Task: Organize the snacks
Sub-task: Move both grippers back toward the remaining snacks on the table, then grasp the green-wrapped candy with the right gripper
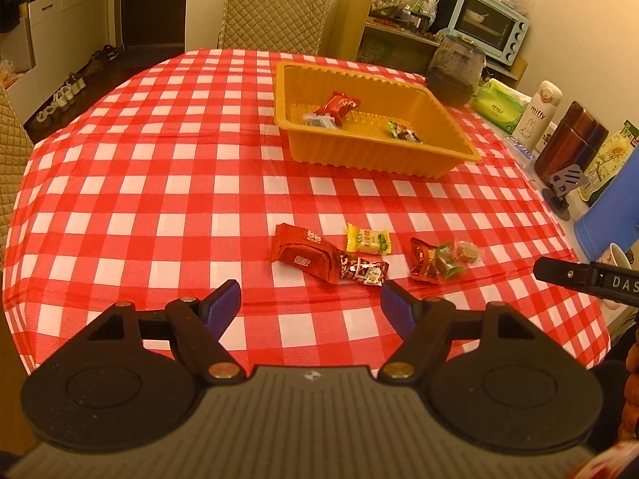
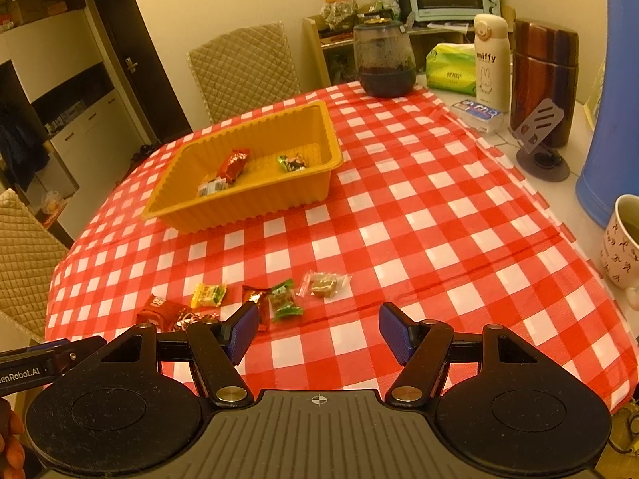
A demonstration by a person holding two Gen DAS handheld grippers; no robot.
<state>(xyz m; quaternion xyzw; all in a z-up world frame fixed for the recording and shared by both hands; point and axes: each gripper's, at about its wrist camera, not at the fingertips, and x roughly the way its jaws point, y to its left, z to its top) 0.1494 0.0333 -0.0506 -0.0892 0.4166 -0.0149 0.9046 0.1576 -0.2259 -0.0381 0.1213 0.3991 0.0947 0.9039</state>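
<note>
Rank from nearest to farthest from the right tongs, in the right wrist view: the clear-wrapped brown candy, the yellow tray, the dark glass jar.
From the right tongs:
1. Clear-wrapped brown candy, just ahead on the cloth.
2. Yellow tray, mid-table, ahead left.
3. Dark glass jar, far table edge.

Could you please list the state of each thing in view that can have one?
Left gripper: open, empty.
Right gripper: open, empty.
Yellow tray: upright, holding three wrapped snacks.
Loose snacks: six on the tablecloth, outside the tray.
Toaster oven: door shut, bowl inside.
Miffy bottle: upright, capped.
Cup: upright, partly filled.
</note>
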